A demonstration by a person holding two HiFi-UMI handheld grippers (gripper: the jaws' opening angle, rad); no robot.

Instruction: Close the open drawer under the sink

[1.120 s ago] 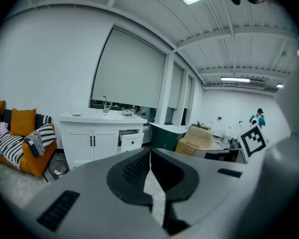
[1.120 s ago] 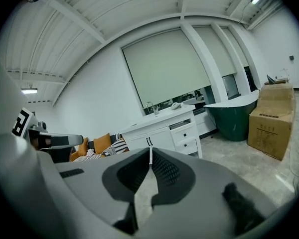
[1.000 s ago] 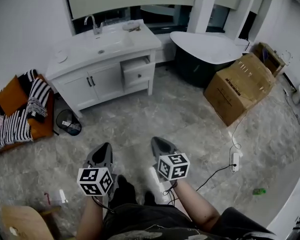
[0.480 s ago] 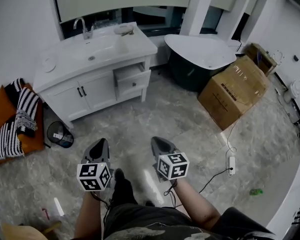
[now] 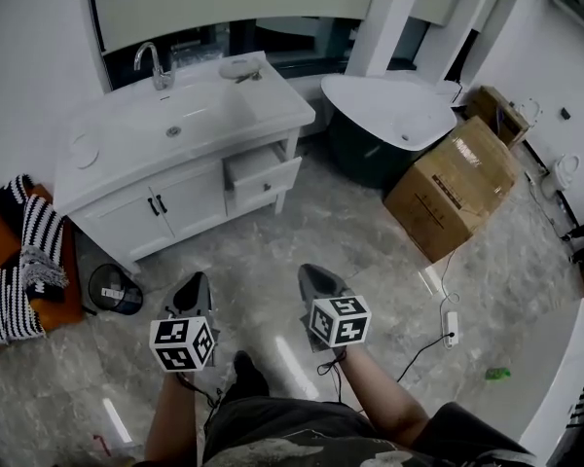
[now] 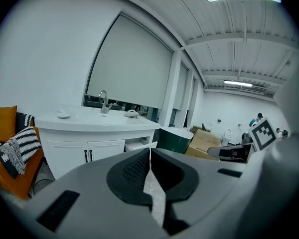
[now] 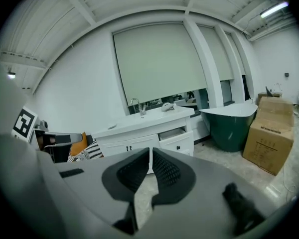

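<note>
The white vanity (image 5: pixel 127 178) with a sink and tap stands against the far wall. Its upper right drawer (image 5: pixel 263 171) is pulled out, with a closed one just below. Both grippers hang over the marble floor well short of it, pointing toward it. My left gripper (image 5: pixel 197 282) is shut and empty, and my right gripper (image 5: pixel 310 272) is shut and empty too. In the left gripper view the drawer (image 6: pixel 139 144) shows just above the closed tips (image 6: pixel 149 151). The right gripper view has the drawer (image 7: pixel 175 136) up and right of the closed tips (image 7: pixel 150 151).
A dark bathtub (image 5: pixel 399 105) stands right of the vanity, with a large cardboard box (image 5: pixel 453 188) beside it. A black bin (image 5: pixel 112 288) and a striped cushion (image 5: pixel 24 261) lie at left. A power strip (image 5: pixel 451 337) and its cable run across the floor at right.
The vanity has come nearer and larger in the head view as the person walked forward. Both grippers were carried forward with it, and their jaws stayed shut.
</note>
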